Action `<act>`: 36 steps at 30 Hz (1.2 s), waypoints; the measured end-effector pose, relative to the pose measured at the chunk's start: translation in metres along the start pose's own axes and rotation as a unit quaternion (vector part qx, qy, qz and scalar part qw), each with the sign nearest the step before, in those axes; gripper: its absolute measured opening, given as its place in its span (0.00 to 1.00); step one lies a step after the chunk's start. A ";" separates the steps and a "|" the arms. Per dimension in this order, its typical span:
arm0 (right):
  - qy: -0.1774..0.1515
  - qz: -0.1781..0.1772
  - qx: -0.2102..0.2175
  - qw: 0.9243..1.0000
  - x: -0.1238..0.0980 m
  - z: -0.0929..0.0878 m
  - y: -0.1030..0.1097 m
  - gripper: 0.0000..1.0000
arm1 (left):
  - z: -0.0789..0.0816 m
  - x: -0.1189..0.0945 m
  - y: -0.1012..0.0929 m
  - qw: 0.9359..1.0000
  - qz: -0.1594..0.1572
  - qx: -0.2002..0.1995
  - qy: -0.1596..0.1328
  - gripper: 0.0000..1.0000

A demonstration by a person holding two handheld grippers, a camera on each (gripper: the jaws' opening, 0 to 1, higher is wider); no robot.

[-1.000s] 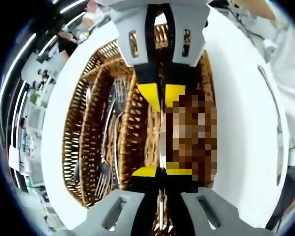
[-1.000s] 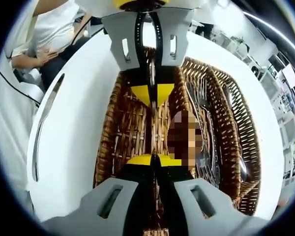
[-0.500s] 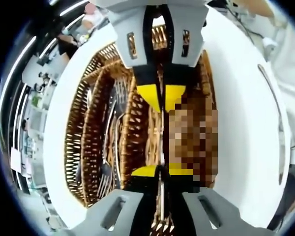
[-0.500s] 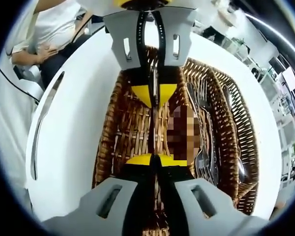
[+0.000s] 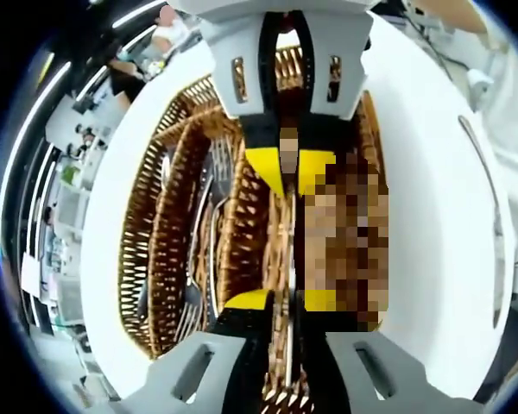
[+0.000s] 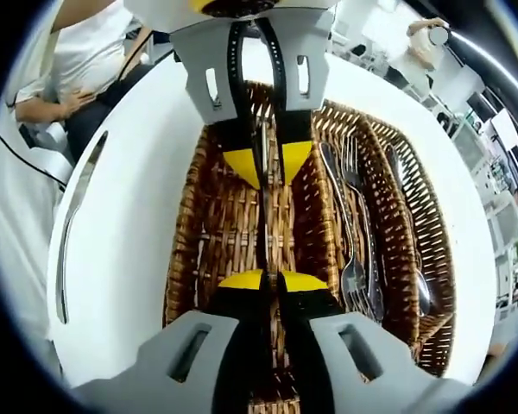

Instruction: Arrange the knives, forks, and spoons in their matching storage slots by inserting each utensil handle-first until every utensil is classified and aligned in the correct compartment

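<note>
Both grippers meet over a wicker cutlery basket (image 6: 190,259) that stands on a round white table (image 6: 129,259). The basket is split lengthwise into compartments. In the right gripper view, the wide compartment under the jaws holds one knife (image 6: 264,207), running along the slot. The next compartment holds forks (image 6: 356,259), tines toward the camera, and the outermost one holds a spoon (image 6: 414,276). A second knife (image 6: 69,233) lies on the bare table, well apart from the basket, near a seated person in white (image 6: 78,52).

The right gripper (image 6: 262,280) has its yellow-padded jaws nearly together, pinching the near end of the knife in the basket. The left gripper (image 6: 264,164), entering from the top of that view, has its pads closed on the far end of that same knife.

In the left gripper view, the left gripper (image 5: 285,300) shows a thin metal strip running between its almost closed pads, and the right gripper (image 5: 289,171) comes in from above, facing it over the basket (image 5: 168,250).
</note>
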State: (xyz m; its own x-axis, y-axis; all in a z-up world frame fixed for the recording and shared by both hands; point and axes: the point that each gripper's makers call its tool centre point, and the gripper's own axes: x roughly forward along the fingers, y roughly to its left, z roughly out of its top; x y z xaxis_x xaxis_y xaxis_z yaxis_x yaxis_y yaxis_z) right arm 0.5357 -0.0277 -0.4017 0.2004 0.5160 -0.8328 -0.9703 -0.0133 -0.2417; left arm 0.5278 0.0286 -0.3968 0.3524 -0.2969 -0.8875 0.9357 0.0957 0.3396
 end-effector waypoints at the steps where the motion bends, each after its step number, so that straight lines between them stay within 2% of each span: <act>1: -0.001 -0.001 0.002 1.000 0.000 0.000 -0.001 0.07 | 0.000 0.000 0.000 1.000 0.001 -0.002 0.000 0.13; 12: 0.001 -0.008 -0.003 1.000 0.001 0.002 -0.005 0.08 | -0.004 -0.006 0.000 1.000 0.011 -0.009 0.005 0.19; 22: 0.012 -0.017 -0.015 1.000 -0.003 0.000 -0.007 0.10 | -0.002 -0.006 0.000 1.000 0.014 0.004 0.016 0.19; 29: 0.009 -0.022 -0.005 1.000 -0.007 0.001 -0.010 0.10 | -0.009 -0.008 0.010 1.000 0.019 0.008 0.020 0.18; 36: 0.008 -0.032 -0.002 0.999 -0.013 0.000 -0.011 0.10 | -0.008 -0.009 0.014 0.999 0.023 0.007 0.021 0.18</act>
State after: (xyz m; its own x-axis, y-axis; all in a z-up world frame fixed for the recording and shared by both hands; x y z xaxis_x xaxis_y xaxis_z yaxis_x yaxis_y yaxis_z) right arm 0.5433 -0.0342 -0.3877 0.2648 0.5016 -0.8236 -0.9548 0.0167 -0.2969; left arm 0.5378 0.0402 -0.3871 0.3957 -0.2531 -0.8828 0.9183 0.0949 0.3844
